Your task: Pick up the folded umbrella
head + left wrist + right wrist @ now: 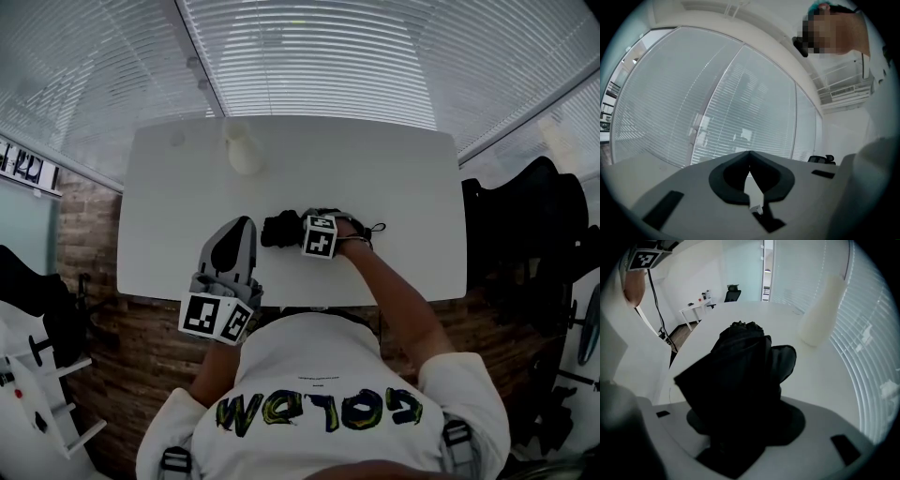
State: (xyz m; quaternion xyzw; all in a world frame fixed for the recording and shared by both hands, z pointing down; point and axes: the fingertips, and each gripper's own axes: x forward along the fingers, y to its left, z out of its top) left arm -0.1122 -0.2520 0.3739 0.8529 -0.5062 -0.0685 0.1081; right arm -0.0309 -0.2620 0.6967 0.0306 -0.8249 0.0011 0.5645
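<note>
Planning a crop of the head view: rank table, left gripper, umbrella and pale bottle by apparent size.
1. table
2. left gripper, though nearness to the camera inflates it
3. pale bottle and umbrella look alike; the umbrella is partly hidden

Folded umbrella (277,230): near the front edge of the table (403,187); its right end is hidden under the right gripper (305,232).
Right gripper jaws: tips covered by black fabric (only the dark pad bases show on either side).
Pale object (244,150): by the far edge, too blurred to name.
Person's legs: cut off at the bottom.
</note>
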